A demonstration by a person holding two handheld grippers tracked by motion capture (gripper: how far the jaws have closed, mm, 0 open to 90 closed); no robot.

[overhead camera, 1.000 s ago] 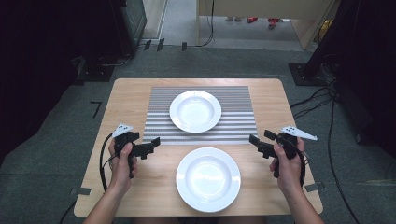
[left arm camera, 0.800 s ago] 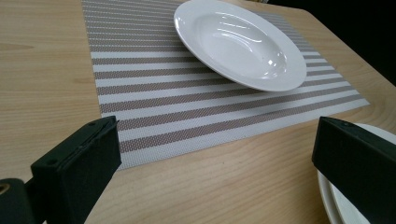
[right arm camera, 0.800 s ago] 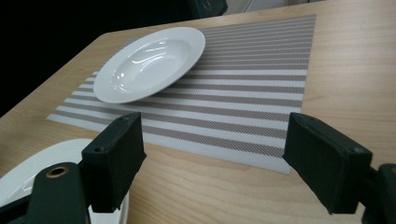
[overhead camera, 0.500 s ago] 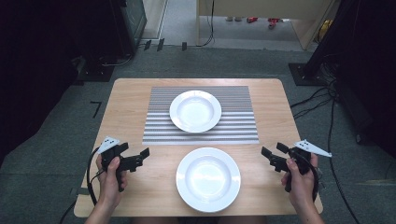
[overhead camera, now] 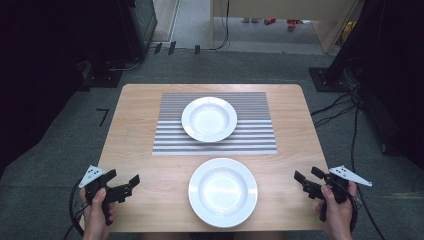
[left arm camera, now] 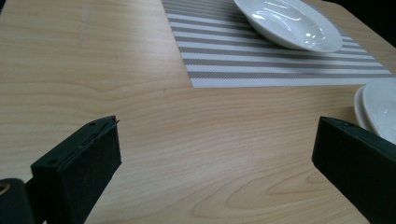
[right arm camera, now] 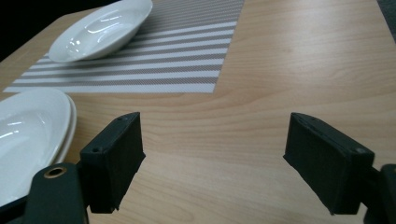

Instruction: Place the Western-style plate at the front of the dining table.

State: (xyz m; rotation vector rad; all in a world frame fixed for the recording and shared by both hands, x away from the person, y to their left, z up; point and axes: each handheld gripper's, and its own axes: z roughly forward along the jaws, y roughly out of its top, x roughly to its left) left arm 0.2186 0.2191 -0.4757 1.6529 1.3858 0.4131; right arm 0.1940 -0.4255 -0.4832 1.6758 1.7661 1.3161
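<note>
Both tongs (overhead camera: 133, 183) (overhead camera: 301, 180) near table (overhead camera: 150, 165) corners.

Glossy white ceramic plates (overhead camera: 223, 191), matt pale wood table (overhead camera: 135, 125) (smooth), woven striped mat (overhead camera: 170, 135).

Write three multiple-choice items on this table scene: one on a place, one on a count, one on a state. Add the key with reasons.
1. Where does the far plate sit?
A. on the striped placemat
B. on bare wood
C. on the floor

2. How many white plates are on the table?
A. one
B. two
C. three

3. How do the right gripper's jaws stand?
A. shut on a plate
B. shut on nothing
C. open, with nothing between them

Key: 1 A, stripes surround it; 2 B, the near plate on wood makes two; 3 C, bare wood shows between the jaws.
</note>
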